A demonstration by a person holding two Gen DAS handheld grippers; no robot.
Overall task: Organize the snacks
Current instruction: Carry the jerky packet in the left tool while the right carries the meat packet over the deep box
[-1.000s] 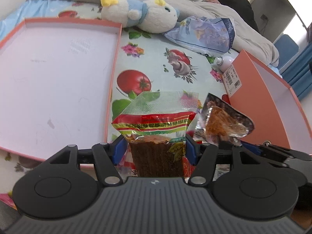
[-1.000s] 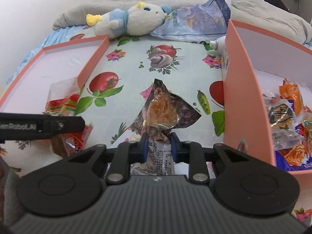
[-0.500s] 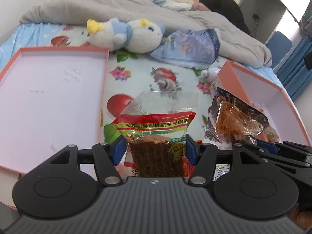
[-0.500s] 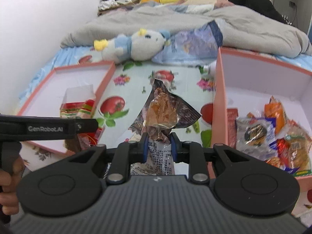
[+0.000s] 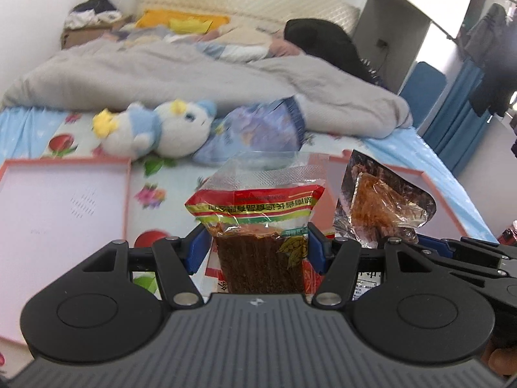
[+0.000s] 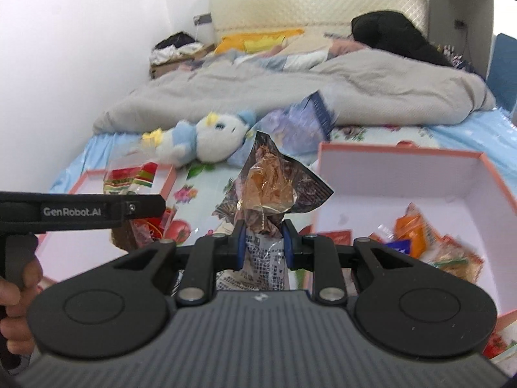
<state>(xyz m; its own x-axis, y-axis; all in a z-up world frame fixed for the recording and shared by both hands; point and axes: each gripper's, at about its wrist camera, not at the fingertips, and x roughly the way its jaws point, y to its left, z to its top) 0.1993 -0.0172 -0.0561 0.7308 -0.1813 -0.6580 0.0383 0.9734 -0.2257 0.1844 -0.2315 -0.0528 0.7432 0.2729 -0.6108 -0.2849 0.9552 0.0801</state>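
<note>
We hold two snacks up above the fruit-print sheet (image 5: 161,174). Our left gripper (image 5: 257,250) is clamped on a clear packet of brown strips (image 5: 258,226) with a red and green band, and our right gripper (image 6: 262,247) is clamped on a dark crinkled packet (image 6: 274,187) of orange pieces. The pink box (image 6: 420,168) on our right (already holding several packets) sits below, and its empty lid (image 5: 61,207) lies to the left.
</note>
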